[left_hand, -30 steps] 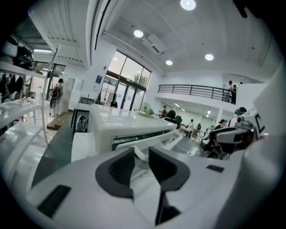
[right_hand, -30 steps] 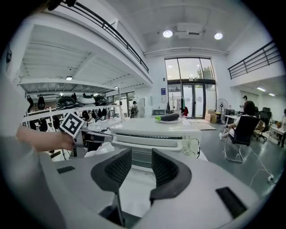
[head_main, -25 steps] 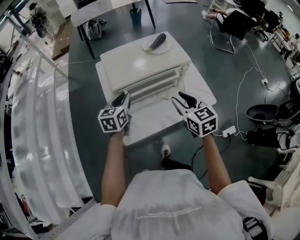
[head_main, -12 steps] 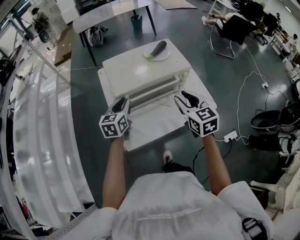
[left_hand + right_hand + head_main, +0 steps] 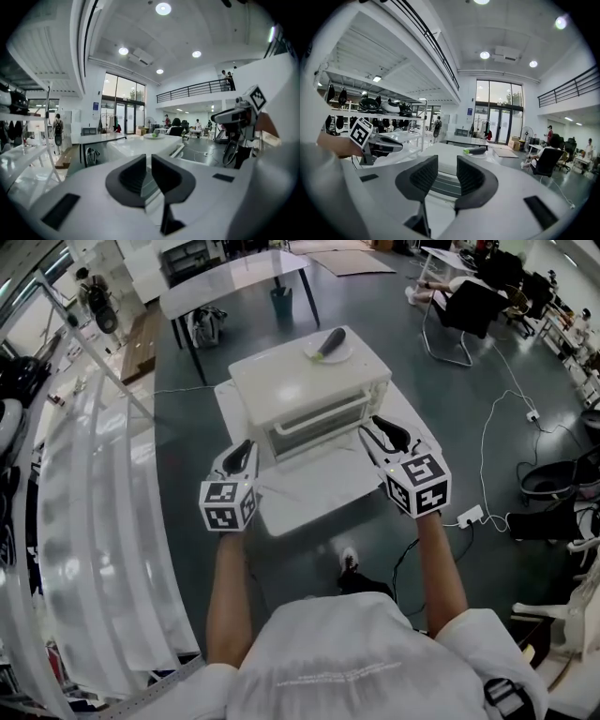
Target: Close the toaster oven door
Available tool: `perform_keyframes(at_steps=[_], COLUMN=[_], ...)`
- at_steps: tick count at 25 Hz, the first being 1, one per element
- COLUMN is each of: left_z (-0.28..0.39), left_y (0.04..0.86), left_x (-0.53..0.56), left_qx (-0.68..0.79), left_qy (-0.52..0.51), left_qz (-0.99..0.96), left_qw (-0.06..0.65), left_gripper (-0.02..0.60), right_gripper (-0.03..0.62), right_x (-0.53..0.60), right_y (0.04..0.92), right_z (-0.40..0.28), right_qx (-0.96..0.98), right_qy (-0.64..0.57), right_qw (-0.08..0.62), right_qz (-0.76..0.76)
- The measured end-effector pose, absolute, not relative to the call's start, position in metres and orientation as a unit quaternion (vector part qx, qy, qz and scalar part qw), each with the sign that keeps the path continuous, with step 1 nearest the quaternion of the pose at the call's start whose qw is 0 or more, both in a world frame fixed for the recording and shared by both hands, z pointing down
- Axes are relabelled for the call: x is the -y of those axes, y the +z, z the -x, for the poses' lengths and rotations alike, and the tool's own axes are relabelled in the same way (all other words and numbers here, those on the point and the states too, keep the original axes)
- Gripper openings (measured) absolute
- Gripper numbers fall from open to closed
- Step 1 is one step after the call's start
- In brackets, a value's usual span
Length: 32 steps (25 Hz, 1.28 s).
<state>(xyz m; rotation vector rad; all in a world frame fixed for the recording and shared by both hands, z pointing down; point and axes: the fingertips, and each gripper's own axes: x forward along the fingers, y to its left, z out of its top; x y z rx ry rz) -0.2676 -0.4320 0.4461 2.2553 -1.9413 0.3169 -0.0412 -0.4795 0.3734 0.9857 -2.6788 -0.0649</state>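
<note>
one toaster oven (image 5: 305, 390) sits between left gripper (image 5: 243, 450), jaws closing empty, and right gripper (image 5: 383, 431), jaws apart.

Bright, even light all round. Round ceiling lamps (image 5: 163, 8) burn white overhead, and daylight comes in through the tall windows (image 5: 499, 112), nearly blown out. The oven (image 5: 309, 382) top reads almost pure white, its detail washed out. The grey floor (image 5: 450, 390) has a soft sheen and only faint shadows. The head view bends hard at its edges, and the shelving (image 5: 75, 521) at left is smeared with glare. Both gripper views sit inside a black round vignette, with a soft foreground and a sharper hall beyond.
</note>
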Motion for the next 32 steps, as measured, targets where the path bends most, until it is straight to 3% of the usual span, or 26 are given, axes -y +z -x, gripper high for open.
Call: perform_keyframes(at_steps=[8,17,32], left_z=[0.263,0.255,0.239], left_y=[0.371,0.335,0.317], left_x=[0.371,0.323,0.298], left_qx=[0.633,0.621,0.601], left_qy=[0.109,0.106,0.104], left_qz=[-0.766,-0.774,-0.788], left_qw=[-0.023,-0.063,-0.082], left_gripper=[0.025,0.023,0.023], right_gripper=[0.087,0.015,0.015], right_x=[0.42,0.384,0.359], right_y=[0.329,0.326,0.311], right_z=[0.064,0.075,0.085], right_qx=[0.933,0.928,0.927], right_qy=[-0.067,-0.074,-0.107], right_qw=[0.114,0.125,0.135], right_qz=[-0.335,-0.344,-0.333])
